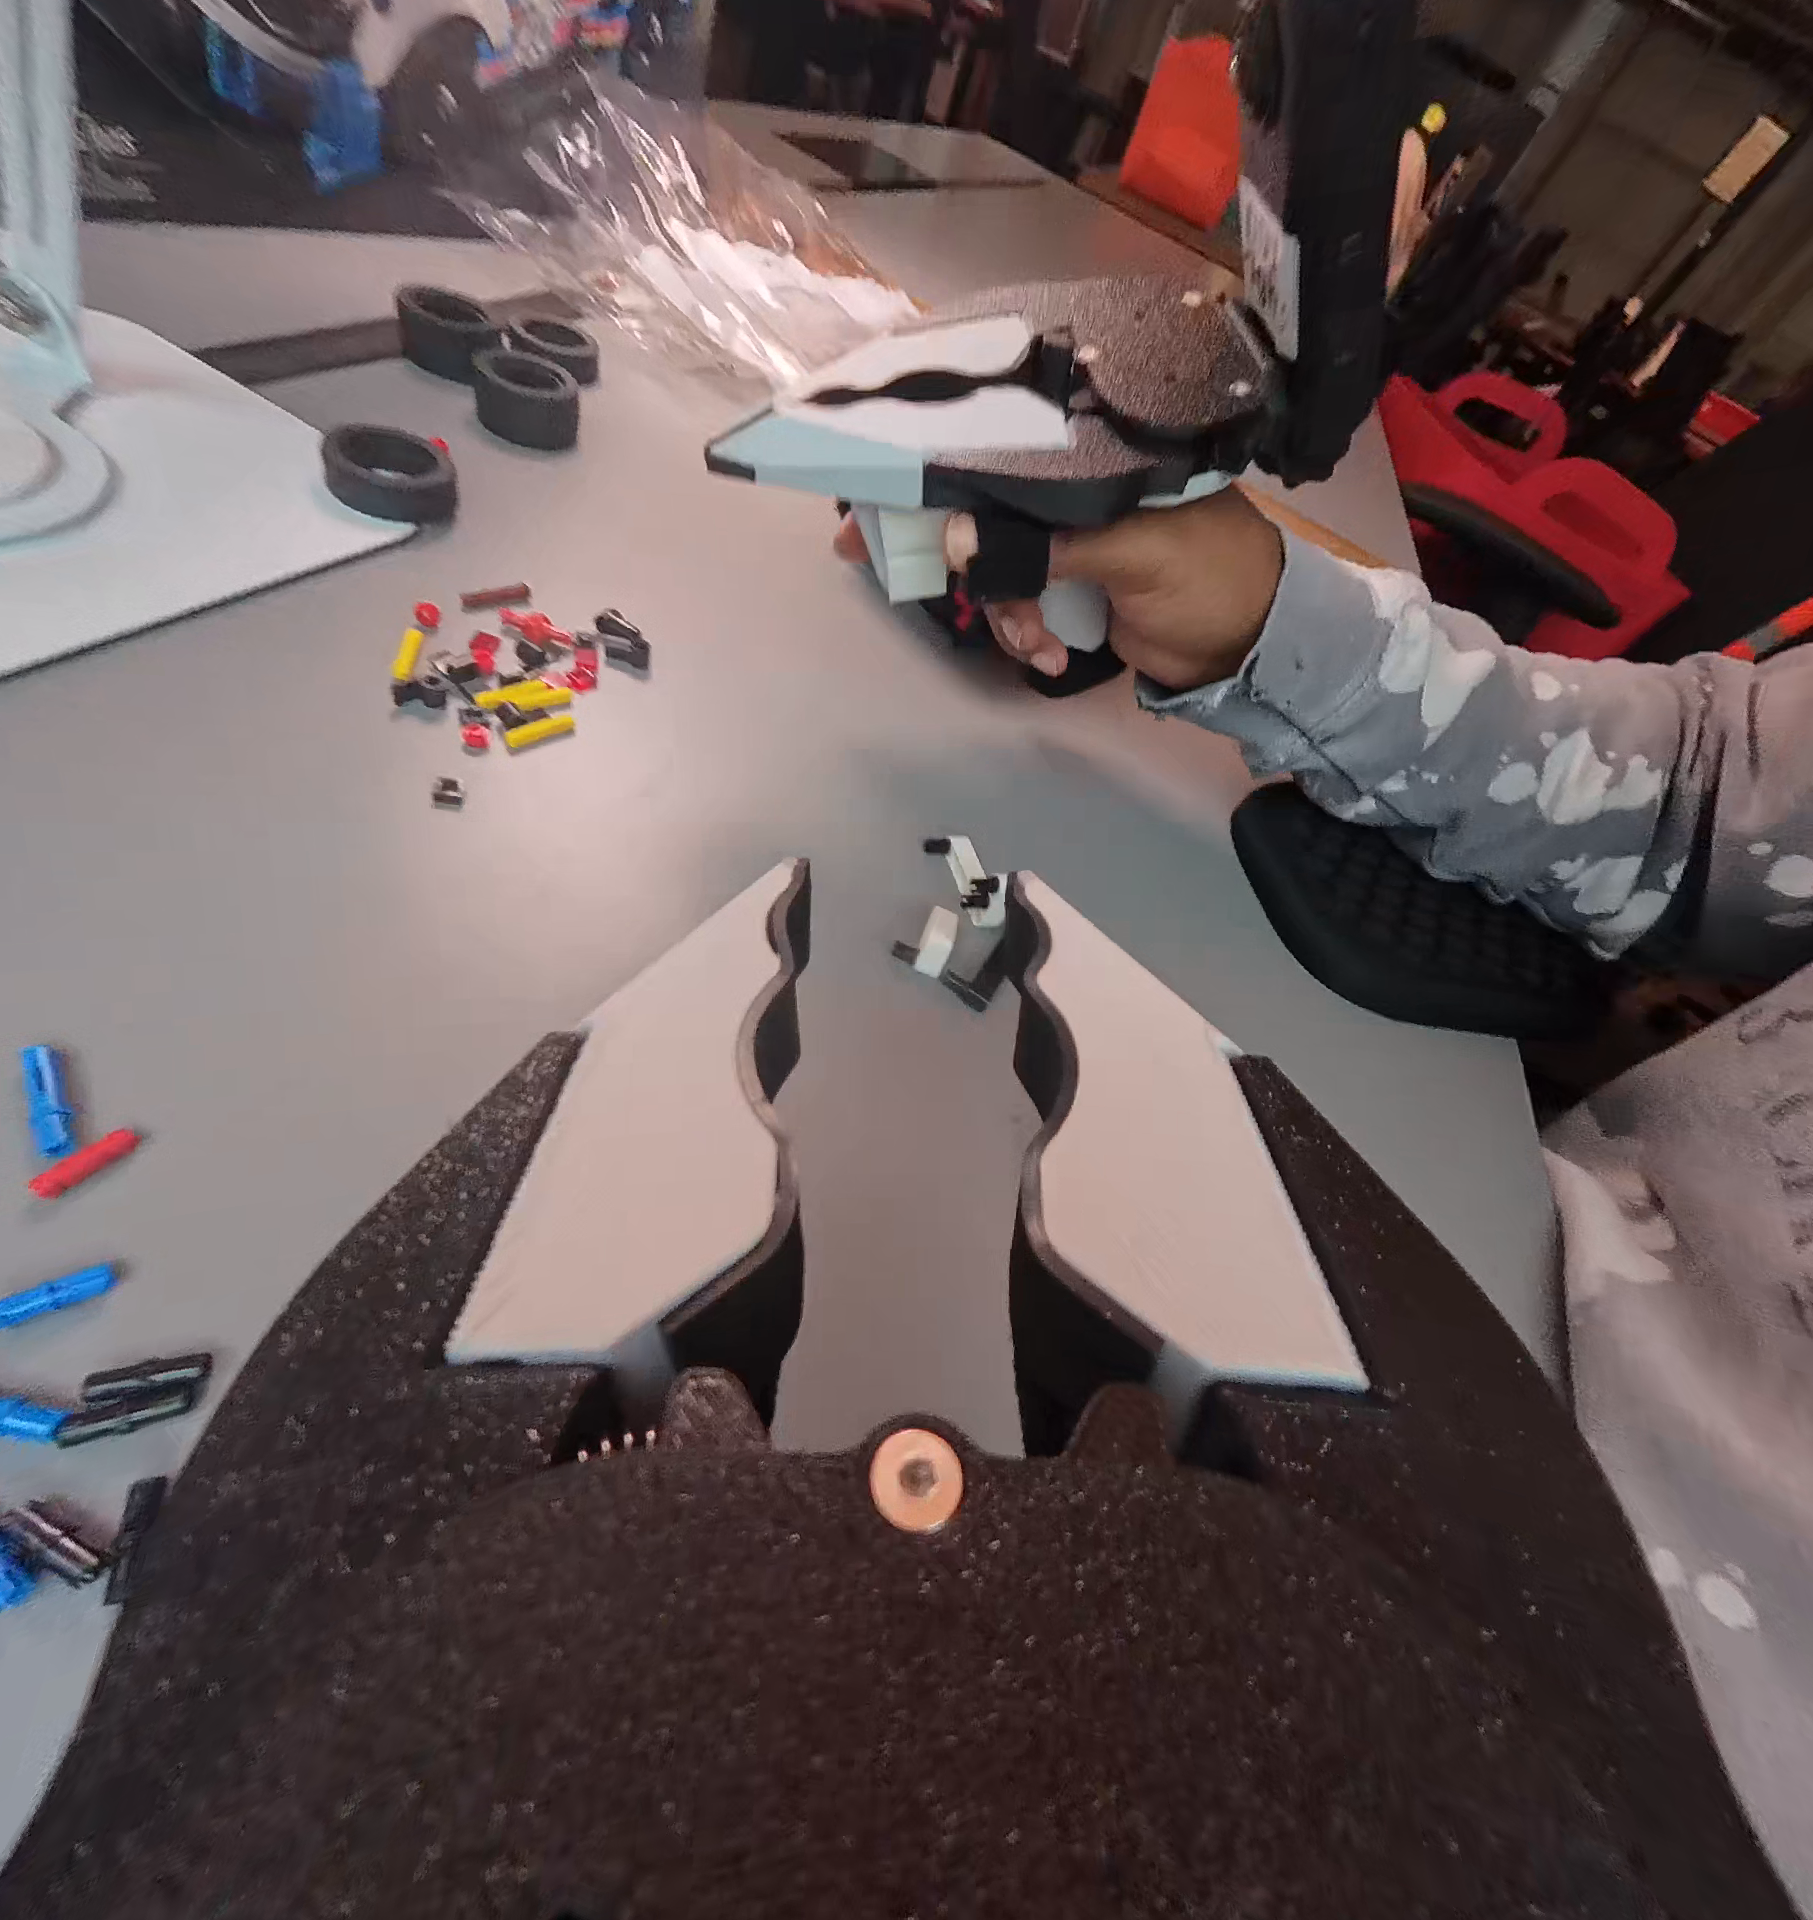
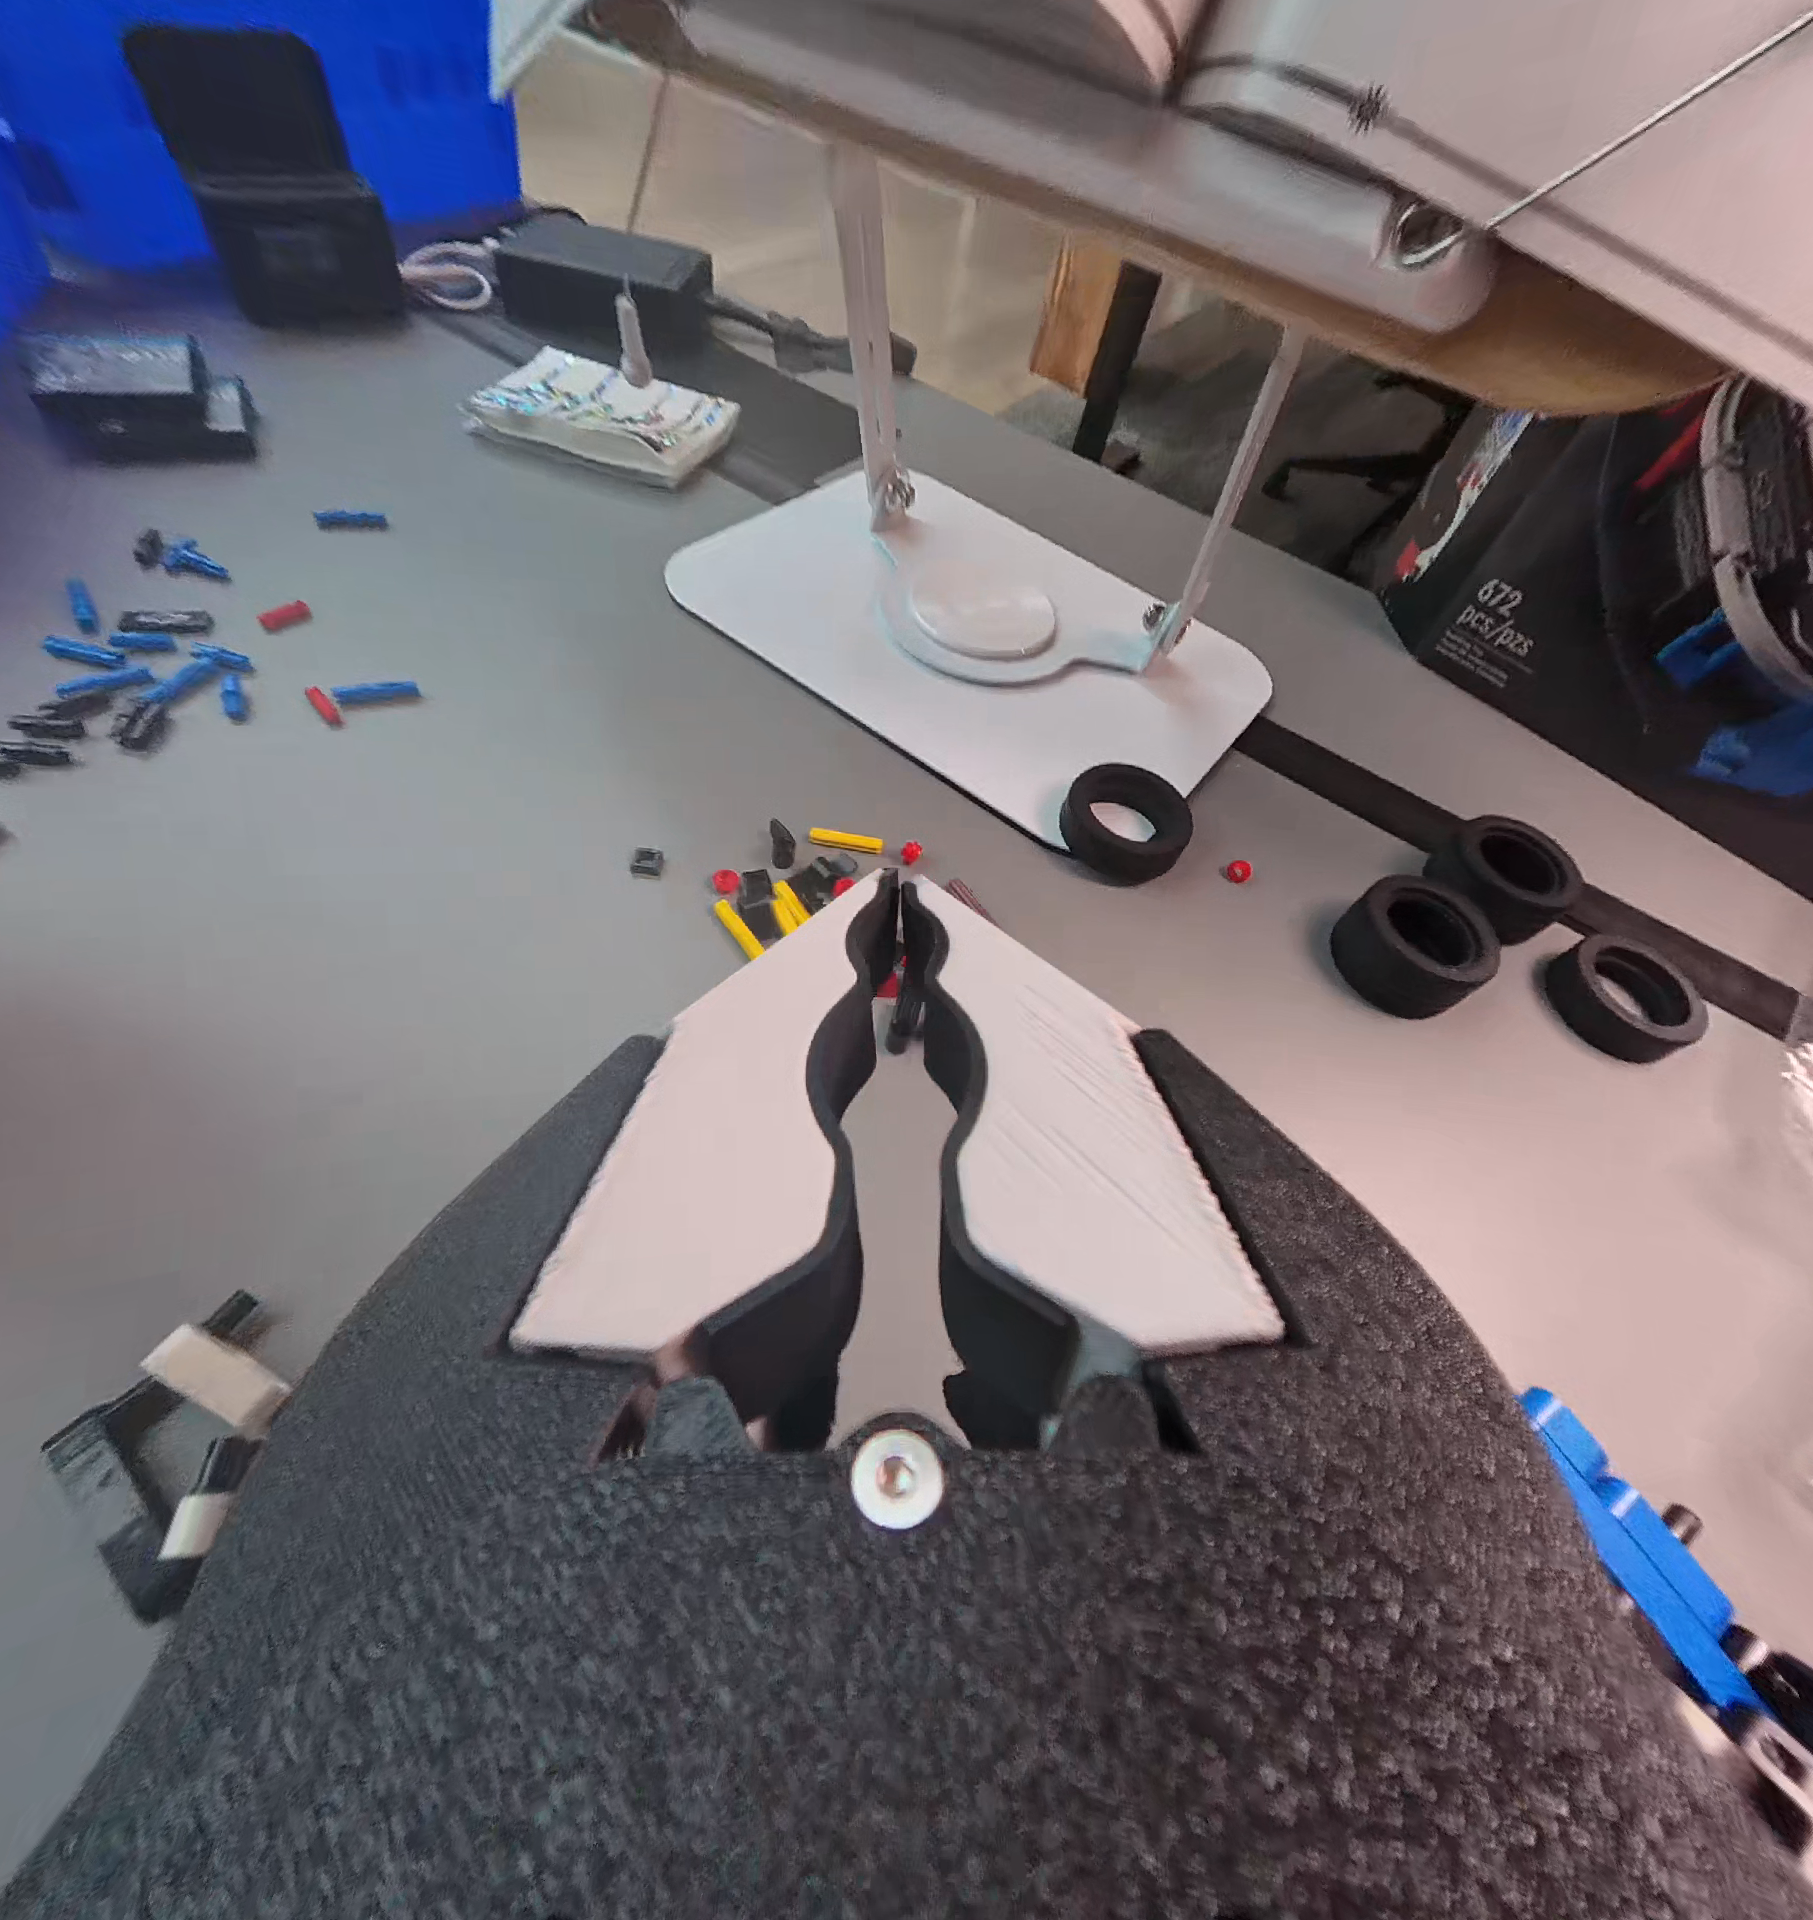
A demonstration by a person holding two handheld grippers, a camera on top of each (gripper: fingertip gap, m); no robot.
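My left gripper [image 1: 907,875] is open and empty, low over the grey table [image 1: 673,831]. A small white and black brick assembly [image 1: 946,935] lies on the table just by its right fingertip [image 1: 1027,914]; it also shows in the right wrist view [image 2: 206,1382]. My right gripper [image 2: 899,891] is shut on a small black piece [image 2: 907,1013] and is above a pile of small yellow, red and black pieces [image 2: 777,899]. In the left wrist view a hand holds the right gripper [image 1: 736,457] above the table, beyond that pile [image 1: 517,675].
Several black tyres [image 1: 388,473] [image 2: 1416,945] lie near a white stand base [image 1: 102,520] [image 2: 985,665]. Blue and red pins [image 1: 50,1112] [image 2: 143,665] are scattered at the left. A clear plastic bag [image 1: 694,260], a dark box [image 2: 1504,603] and a blue assembly [image 2: 1650,1558] are nearby. The tips of one gripper are about 15 cm away from the tips of the other.
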